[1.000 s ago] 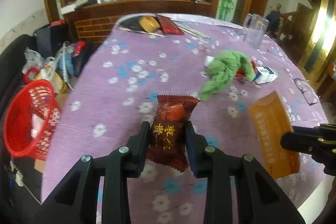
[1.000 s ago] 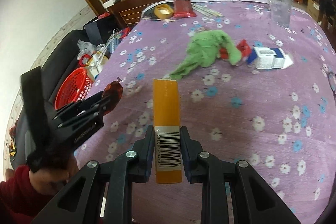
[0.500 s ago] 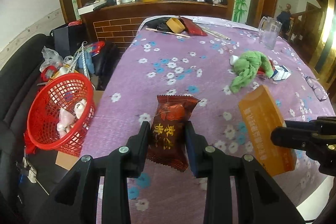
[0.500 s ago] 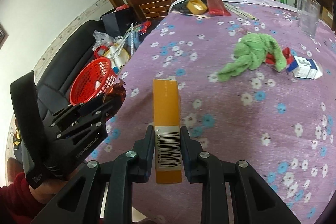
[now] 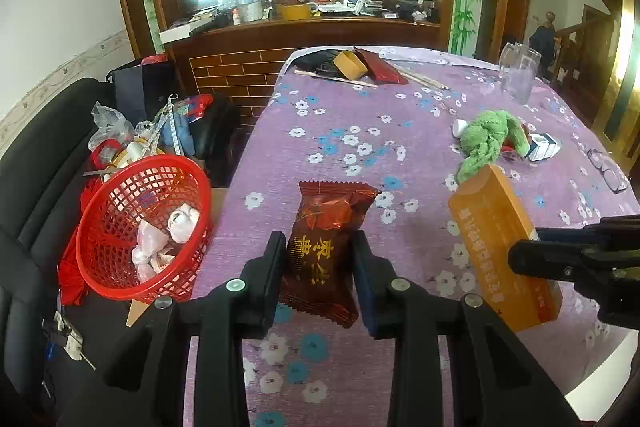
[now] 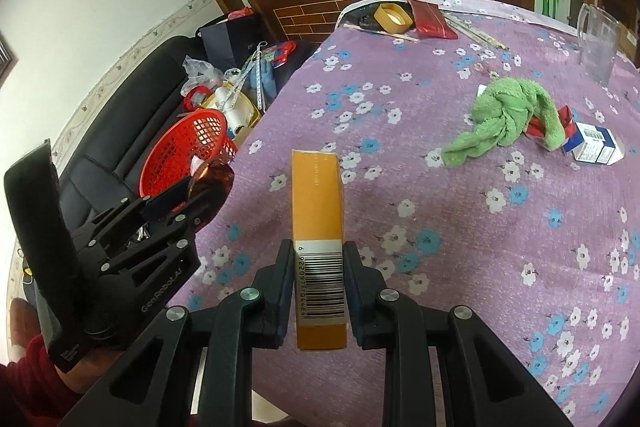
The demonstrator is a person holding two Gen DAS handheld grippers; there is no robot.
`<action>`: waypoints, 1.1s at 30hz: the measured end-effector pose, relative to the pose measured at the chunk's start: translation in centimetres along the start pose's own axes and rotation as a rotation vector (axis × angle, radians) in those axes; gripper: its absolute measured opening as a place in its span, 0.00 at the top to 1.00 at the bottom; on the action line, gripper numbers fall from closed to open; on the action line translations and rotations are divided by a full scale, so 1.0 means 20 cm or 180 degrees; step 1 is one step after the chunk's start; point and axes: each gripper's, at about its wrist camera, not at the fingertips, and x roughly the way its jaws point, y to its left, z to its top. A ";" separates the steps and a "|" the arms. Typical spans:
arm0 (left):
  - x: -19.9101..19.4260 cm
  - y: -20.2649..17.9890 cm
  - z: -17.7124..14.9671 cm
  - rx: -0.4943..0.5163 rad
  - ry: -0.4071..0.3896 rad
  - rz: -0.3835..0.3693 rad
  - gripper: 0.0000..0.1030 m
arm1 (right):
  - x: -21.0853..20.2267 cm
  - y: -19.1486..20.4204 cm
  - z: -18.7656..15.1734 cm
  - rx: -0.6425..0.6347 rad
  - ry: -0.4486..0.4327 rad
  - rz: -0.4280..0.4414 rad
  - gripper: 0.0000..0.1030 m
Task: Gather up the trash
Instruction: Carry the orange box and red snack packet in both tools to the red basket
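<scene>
Both grippers have pulled back toward the near-left edge of the desk (image 5: 280, 131) since the earlier frame, so the red mesh basket (image 5: 120, 227) now sits closer and larger at the left, on the black sofa (image 5: 36, 155) beside the desk.

That basket already holds crumpled white scraps. Next along, the left gripper (image 5: 318, 267) has its jaws closed on a dark red snack wrapper (image 5: 328, 243), which stands above the purple flowered cloth. Further right, the right gripper (image 6: 316, 287) has its jaws clamped narrowly on the barcode end of an orange carton (image 6: 318, 211).

Judging by this, the step in hand is carrying 2 pieces of trash to the basket. Next, each gripper should swing left over the rim, then open. A green cloth (image 5: 488, 143) and small white box (image 5: 544, 147) wait at far right.
</scene>
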 end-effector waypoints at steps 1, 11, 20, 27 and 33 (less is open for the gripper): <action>0.00 0.01 0.00 -0.0006 -0.0002 0.0006 0.69 | 0.00 0.01 0.00 -0.0002 0.0006 -0.0002 0.75; -0.02 0.07 -0.02 -0.0051 -0.0019 0.0044 0.69 | 0.04 0.07 0.01 -0.0049 0.0042 0.0019 0.75; -0.02 0.14 -0.03 -0.0112 -0.0020 0.0094 0.69 | 0.09 0.12 0.03 -0.0115 0.0072 0.0050 0.75; -0.02 0.20 -0.04 -0.0174 -0.0028 0.0131 0.69 | 0.12 0.18 0.04 -0.0171 0.0082 0.0069 0.75; -0.04 0.25 -0.04 -0.0230 -0.0039 0.0174 0.69 | 0.14 0.22 0.06 -0.0226 0.0094 0.0092 0.75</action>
